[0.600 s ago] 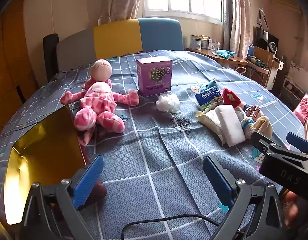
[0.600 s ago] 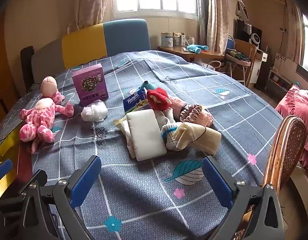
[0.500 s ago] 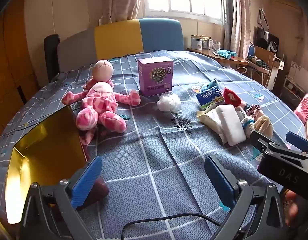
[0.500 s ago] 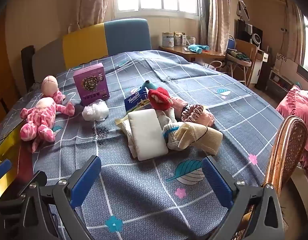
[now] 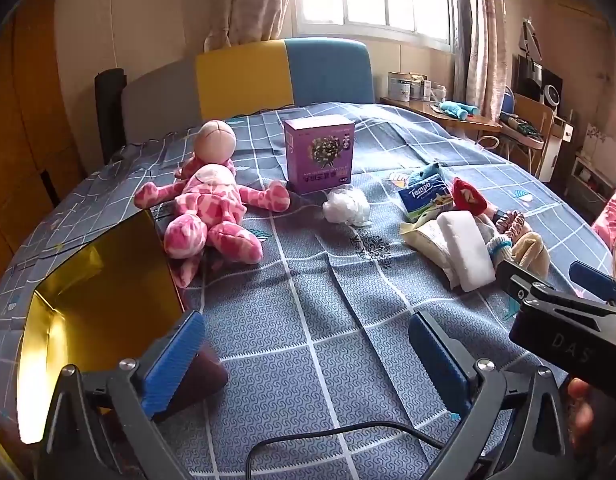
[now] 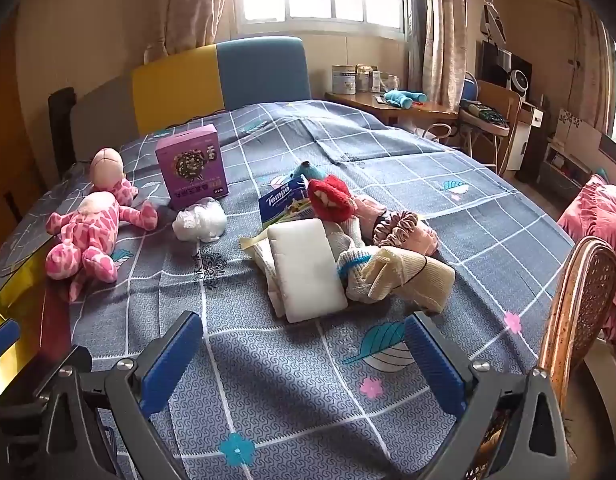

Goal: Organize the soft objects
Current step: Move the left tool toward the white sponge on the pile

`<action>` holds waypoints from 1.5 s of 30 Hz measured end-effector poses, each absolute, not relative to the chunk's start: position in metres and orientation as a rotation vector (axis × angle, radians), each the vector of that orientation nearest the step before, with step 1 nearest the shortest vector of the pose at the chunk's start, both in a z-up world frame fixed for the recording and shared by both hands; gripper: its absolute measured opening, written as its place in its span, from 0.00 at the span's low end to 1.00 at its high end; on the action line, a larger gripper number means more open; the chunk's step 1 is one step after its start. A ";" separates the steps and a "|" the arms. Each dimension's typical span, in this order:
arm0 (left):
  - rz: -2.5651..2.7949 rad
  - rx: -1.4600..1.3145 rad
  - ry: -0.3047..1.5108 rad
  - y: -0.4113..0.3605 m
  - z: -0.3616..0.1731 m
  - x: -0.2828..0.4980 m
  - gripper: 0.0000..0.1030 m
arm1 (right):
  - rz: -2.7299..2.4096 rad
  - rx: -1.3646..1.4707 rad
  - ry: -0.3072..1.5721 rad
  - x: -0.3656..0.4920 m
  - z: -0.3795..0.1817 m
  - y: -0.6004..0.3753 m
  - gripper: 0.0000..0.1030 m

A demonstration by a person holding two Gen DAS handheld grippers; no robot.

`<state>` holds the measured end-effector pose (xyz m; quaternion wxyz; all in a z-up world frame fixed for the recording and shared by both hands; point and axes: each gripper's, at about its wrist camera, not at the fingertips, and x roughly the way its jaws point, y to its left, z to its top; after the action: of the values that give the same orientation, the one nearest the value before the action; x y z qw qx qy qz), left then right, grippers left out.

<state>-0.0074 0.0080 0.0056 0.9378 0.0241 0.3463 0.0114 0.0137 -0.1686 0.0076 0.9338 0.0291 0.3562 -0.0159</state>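
Both views crept slightly closer to the bed; nothing on it moved. Left gripper point(image 5: 308, 354) and right gripper point(image 6: 302, 354) hung wide, empty. Landmark: one purple box point(image 5: 319, 154). Just left of it lay one pink doll point(image 5: 210, 210); in front, one white puff point(image 5: 345, 208); right, one tissue pack point(image 5: 425, 196), one white pad point(image 6: 306, 268), bundled socks point(image 6: 399, 274).

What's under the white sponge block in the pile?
The white block lies on a cream packet, whose edges poke out at its left side. The rest of the packet, and anything else beneath, is covered.
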 end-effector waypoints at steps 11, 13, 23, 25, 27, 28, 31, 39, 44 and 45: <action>0.031 0.034 0.705 0.013 0.007 -0.009 1.00 | -0.021 0.050 0.723 0.013 0.011 -0.166 1.00; 0.031 0.035 0.705 0.014 0.007 -0.009 1.00 | -0.020 0.049 0.723 0.013 0.012 -0.165 1.00; 0.032 0.034 0.704 0.014 0.006 -0.010 1.00 | -0.017 0.046 0.723 0.013 0.012 -0.164 1.00; 0.033 0.033 0.706 0.014 0.006 -0.010 1.00 | -0.015 0.047 0.723 0.013 0.012 -0.165 1.00; 0.032 0.032 0.708 0.014 0.006 -0.010 1.00 | -0.016 0.046 0.723 0.013 0.012 -0.165 1.00; 0.031 0.031 0.709 0.015 0.006 -0.010 1.00 | -0.016 0.047 0.724 0.013 0.012 -0.165 1.00; 0.030 0.031 0.710 0.015 0.006 -0.010 1.00 | -0.016 0.047 0.723 0.013 0.012 -0.165 1.00; 0.025 0.032 0.718 0.013 0.004 -0.010 1.00 | -0.019 0.048 0.723 0.014 0.012 -0.166 1.00; 0.023 0.034 0.724 0.010 0.003 -0.008 1.00 | -0.020 0.049 0.724 0.015 0.011 -0.168 1.00; 0.021 0.035 0.728 0.010 0.003 -0.008 1.00 | -0.021 0.050 0.723 0.015 0.011 -0.169 1.00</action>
<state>-0.0075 0.0097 0.0025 0.9343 0.0172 0.3558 0.0105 0.0152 -0.1687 0.0113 0.9350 0.0246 0.3537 -0.0103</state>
